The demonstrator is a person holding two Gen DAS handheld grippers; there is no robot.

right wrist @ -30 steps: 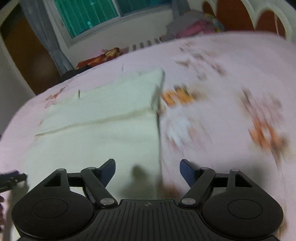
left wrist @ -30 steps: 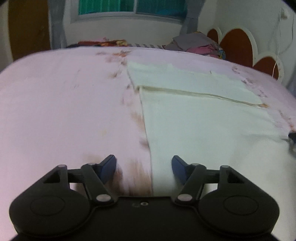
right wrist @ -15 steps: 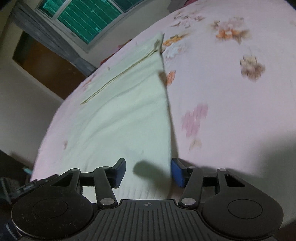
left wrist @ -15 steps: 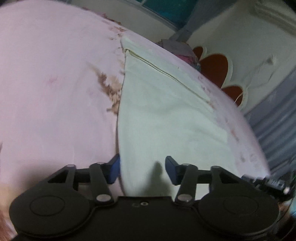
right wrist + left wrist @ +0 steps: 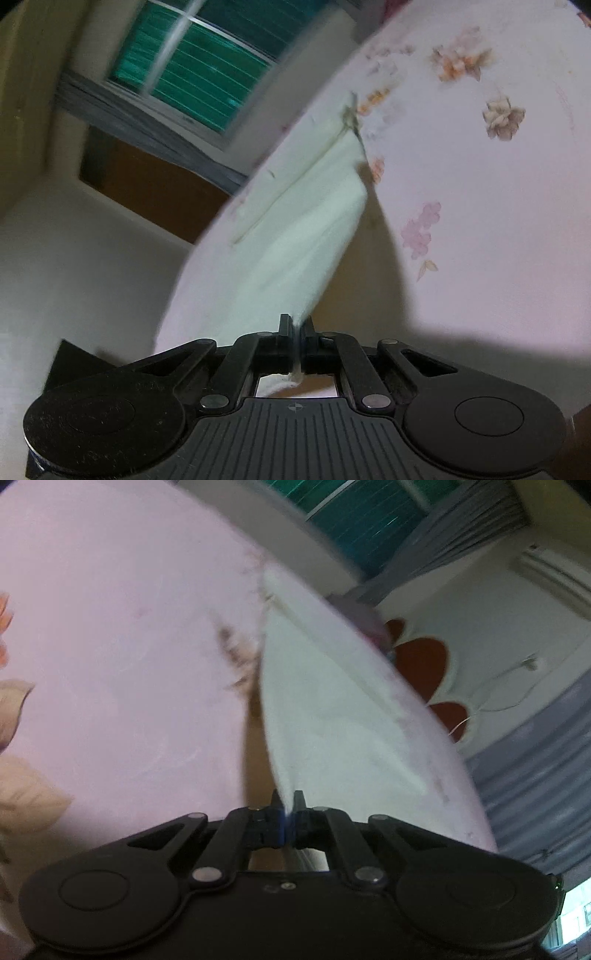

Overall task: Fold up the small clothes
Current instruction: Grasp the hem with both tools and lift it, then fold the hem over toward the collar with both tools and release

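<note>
Left wrist view shows your left gripper point(image 5: 286, 805), open a moment ago, now clamped on a near corner of the pale cream, soft woven cloth point(image 5: 332, 709) lying on the pink floral bedsheet point(image 5: 110, 664). Your right gripper point(image 5: 295, 326) has likewise pinched the other near corner point(image 5: 295, 236), so you can begin the fold.

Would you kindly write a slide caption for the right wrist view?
Right hand-held gripper shut on a corner of the pale cloth, lifting it off the pink floral bedsheet.
</note>
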